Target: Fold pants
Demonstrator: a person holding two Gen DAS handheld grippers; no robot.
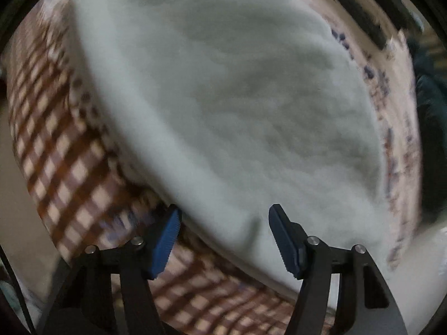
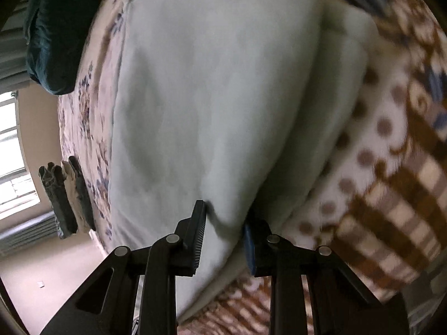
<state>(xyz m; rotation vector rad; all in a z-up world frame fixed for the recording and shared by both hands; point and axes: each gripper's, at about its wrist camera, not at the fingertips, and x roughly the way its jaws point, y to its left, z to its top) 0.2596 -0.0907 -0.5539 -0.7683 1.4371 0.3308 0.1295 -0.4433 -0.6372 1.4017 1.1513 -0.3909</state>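
Note:
Pale green fleece pants (image 1: pixel 223 97) lie spread on a bed and fill most of both views. In the left wrist view my left gripper (image 1: pixel 223 237) points down at the pants' near edge. Its blue pads (image 1: pixel 167 240) stand apart, with the edge of the cloth lying between them and not pressed. In the right wrist view the pants (image 2: pixel 209 97) show a long fold along their right side. My right gripper (image 2: pixel 223 240) is shut on a bunched corner of the cloth, which dimples at the left finger.
A brown plaid and dotted blanket (image 2: pixel 391 195) lies under the pants, with a floral sheet (image 2: pixel 92 139) beside it. A dark teal cushion (image 2: pixel 53 33) sits at the bed's far corner. Several folded garments (image 2: pixel 67 198) lie at the bed's edge by a window (image 2: pixel 11 153).

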